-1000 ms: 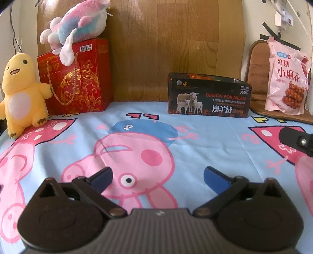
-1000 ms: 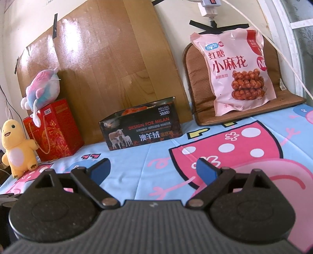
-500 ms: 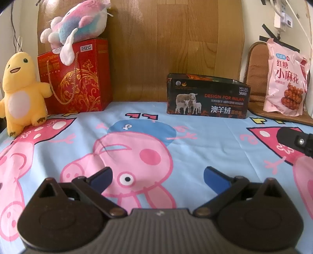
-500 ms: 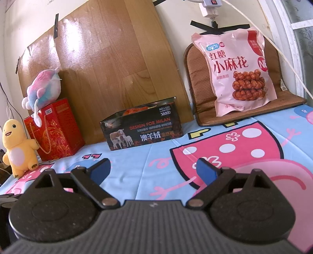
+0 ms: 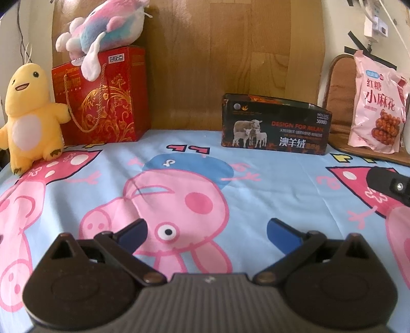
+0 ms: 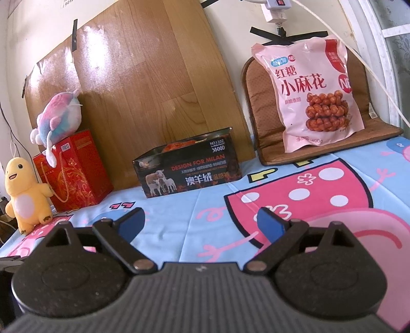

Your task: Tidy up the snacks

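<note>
A pink snack bag (image 6: 317,94) printed with fried twists leans upright against a brown cushion (image 6: 261,107) at the back right; the left wrist view shows the same bag (image 5: 376,102) at its right edge. A dark open-topped box (image 6: 189,171) with sheep on its side stands at the back middle, something orange showing inside; in the left wrist view the box (image 5: 275,129) shows only its front. My right gripper (image 6: 201,224) is open and empty, low over the cartoon bedsheet (image 6: 179,220). My left gripper (image 5: 206,230) is open and empty too, well short of the box.
A red gift bag (image 5: 100,97) with a pastel plush (image 5: 107,23) on top and a yellow plush (image 5: 30,115) stand at the back left. A wooden board (image 6: 143,84) leans on the wall. Part of the right gripper (image 5: 389,185) shows at the left wrist view's right edge.
Both views have shifted only slightly; the left gripper has drawn back a little, so the box and snack bag look smaller. Both grippers stay open.
</note>
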